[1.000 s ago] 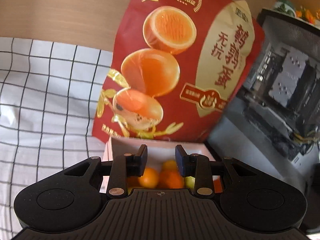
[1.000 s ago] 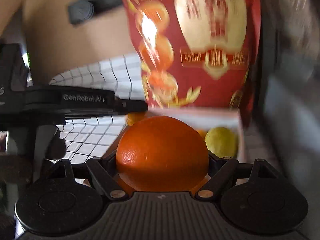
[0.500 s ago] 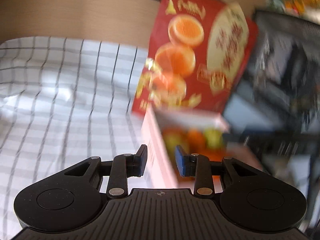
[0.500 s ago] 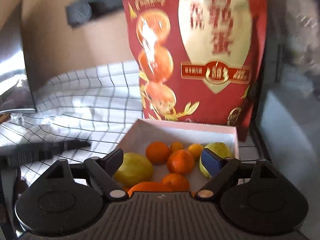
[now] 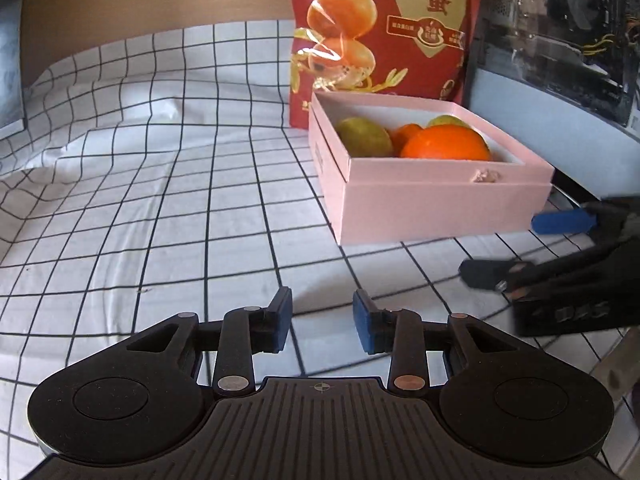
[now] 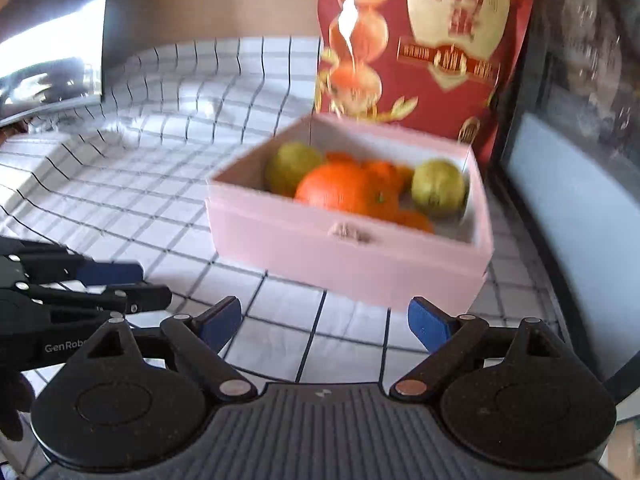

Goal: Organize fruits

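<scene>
Left wrist view: a checked cloth (image 5: 160, 200) covers the table, with a red bag (image 5: 380, 32) standing behind a pink box (image 5: 432, 200). The big orange (image 5: 444, 146) lies inside among green fruits (image 5: 362, 136). Both the left gripper (image 5: 322, 322) and right gripper (image 6: 324, 322) hover empty, jaws apart.

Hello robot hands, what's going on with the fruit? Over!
Left gripper open, empty. Right gripper open, empty. Big orange in pink box with other fruit. Nothing blocking the box.
</scene>
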